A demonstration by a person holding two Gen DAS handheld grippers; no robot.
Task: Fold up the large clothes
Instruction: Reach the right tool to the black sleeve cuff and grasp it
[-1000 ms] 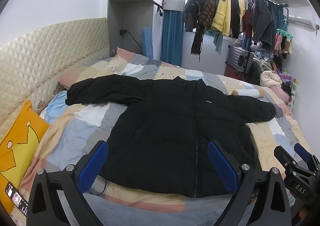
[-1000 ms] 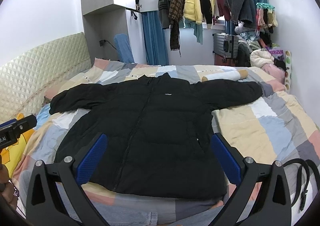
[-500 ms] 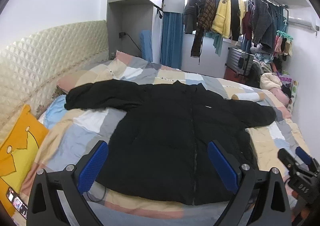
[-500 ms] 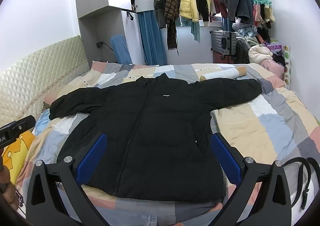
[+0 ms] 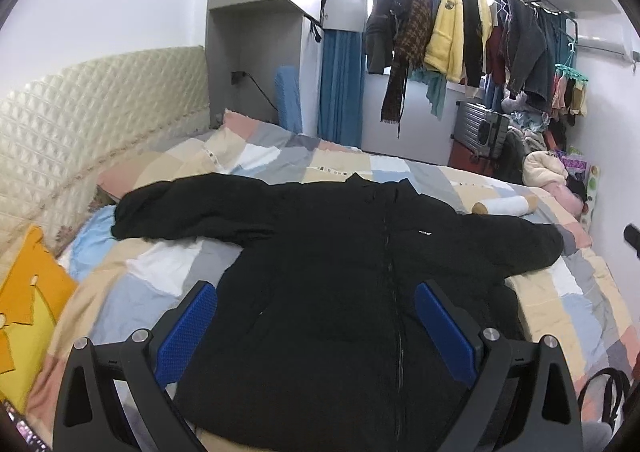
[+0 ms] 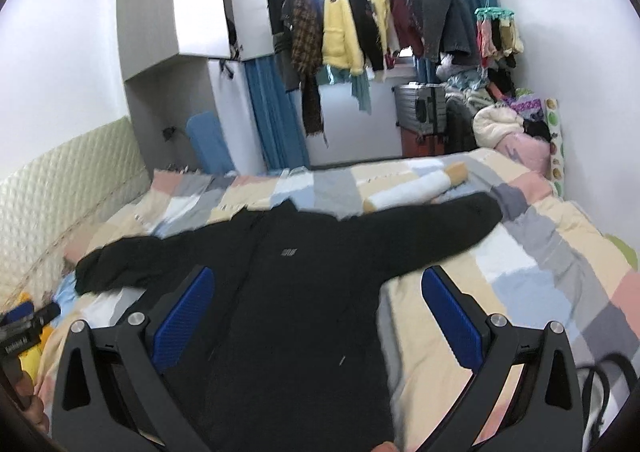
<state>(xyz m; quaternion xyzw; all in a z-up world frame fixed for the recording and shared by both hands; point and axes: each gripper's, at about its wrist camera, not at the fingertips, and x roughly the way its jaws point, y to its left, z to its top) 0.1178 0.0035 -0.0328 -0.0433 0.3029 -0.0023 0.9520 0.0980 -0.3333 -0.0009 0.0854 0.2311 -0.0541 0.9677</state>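
Across the patchwork bed, spread flat and zipped: black puffer jacket, front up, collar toward 12 o'clock, sleeves stretched out toward 9 and 3 o'clock. Left tongs wide open, empty, blue pads hovering over the jacket's lower half near the hem, touching nothing. Right tongs likewise wide open and empty, poised above the jacket, left pad over the chest, right pad over the bed just below the 3 o'clock sleeve. At 9 o'clock beside the quilted headboard, a yellow cushion. Near 1 o'clock beyond the sleeve, a white roll. At 12 o'clock, hanging clothes on a rack; a black strap at 4 o'clock.
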